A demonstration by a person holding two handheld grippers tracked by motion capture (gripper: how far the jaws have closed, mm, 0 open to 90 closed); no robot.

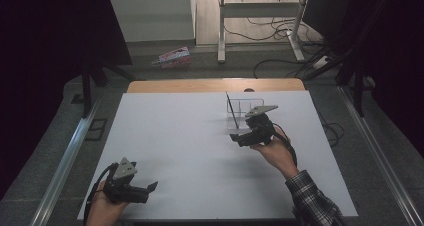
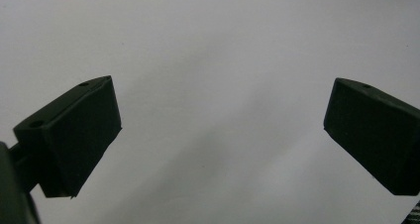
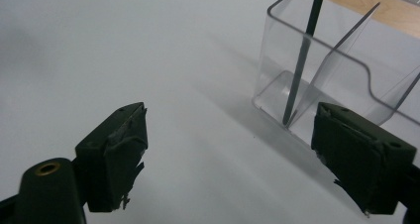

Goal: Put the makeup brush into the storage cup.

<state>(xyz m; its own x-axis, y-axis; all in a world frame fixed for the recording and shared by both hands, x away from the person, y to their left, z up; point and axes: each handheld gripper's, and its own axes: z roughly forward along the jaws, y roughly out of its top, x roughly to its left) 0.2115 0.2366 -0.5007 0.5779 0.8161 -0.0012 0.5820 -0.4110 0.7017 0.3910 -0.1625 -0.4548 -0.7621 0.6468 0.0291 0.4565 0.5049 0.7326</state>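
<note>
The right gripper (image 1: pixel 239 137) hangs just beside a clear plastic organizer (image 3: pixel 341 70) at the far right of the white table (image 1: pixel 190 151), jaws wide with nothing between them. A dark pencil (image 3: pixel 302 55) leans in the organizer's near compartment (no lettering legible anywhere). The left gripper (image 1: pixel 150 188), near the front edge, is likewise spread wide and empty.

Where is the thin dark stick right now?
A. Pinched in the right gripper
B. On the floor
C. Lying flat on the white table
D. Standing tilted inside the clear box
D: the thin dark stick leans inside the clear box, its lower end on the box's floor, while the right gripper is open with nothing between its jaws.
</note>
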